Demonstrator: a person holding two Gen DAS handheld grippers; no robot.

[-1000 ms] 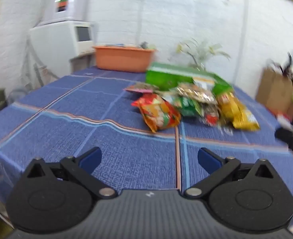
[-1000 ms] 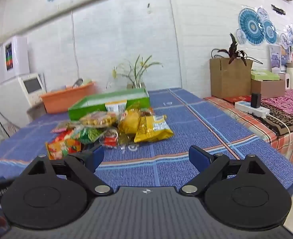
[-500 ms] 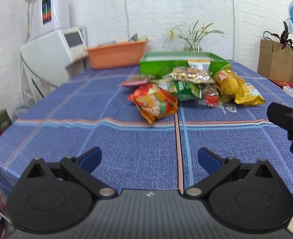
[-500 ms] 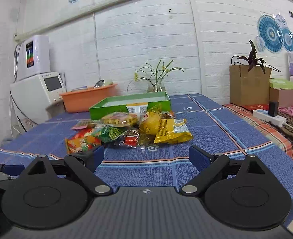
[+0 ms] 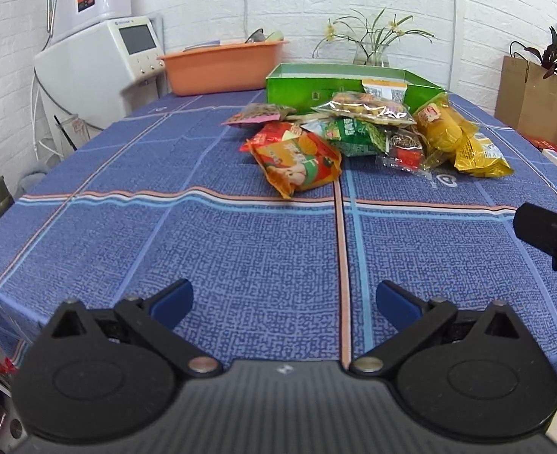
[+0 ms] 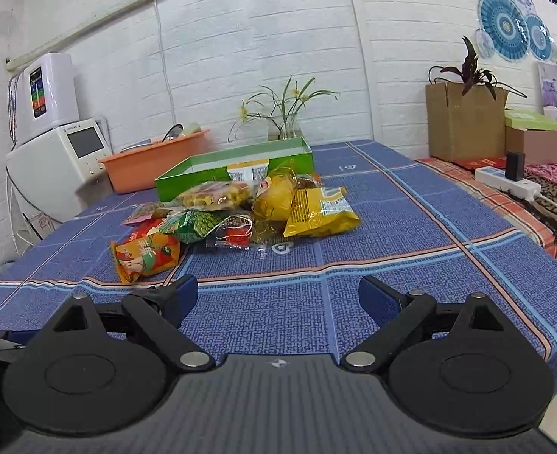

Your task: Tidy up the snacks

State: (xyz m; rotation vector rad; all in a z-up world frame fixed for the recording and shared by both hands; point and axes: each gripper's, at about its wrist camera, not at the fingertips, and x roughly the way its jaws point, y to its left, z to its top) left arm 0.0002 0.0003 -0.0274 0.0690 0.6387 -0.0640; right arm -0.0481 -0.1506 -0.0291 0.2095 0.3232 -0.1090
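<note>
A heap of snack packets lies mid-table in front of an open green box (image 5: 316,87) (image 6: 203,174). Nearest is an orange-red packet (image 5: 297,159) (image 6: 146,257). Behind it lie a green packet (image 5: 354,134) (image 6: 193,225), a clear packet of yellow snacks (image 5: 361,108) (image 6: 218,195) and yellow bags (image 5: 479,155) (image 6: 320,213). My left gripper (image 5: 284,302) is open over the near table edge, well short of the heap. My right gripper (image 6: 278,299) is open too, with nothing between its fingers. Its body shows at the right edge of the left wrist view (image 5: 551,234).
A blue checked cloth (image 5: 203,246) (image 6: 411,227) covers the table. An orange tub (image 5: 221,66) (image 6: 153,166) and a plant vase (image 5: 369,51) (image 6: 284,128) stand at the far end. A white appliance (image 5: 97,64) stands left. A cardboard box (image 6: 464,121) and power strip (image 6: 505,185) sit right.
Both views have swung and steadied to face the snack heap squarely; the left wrist view was blurred a second ago. Both grippers stay open and the snacks have not moved.
</note>
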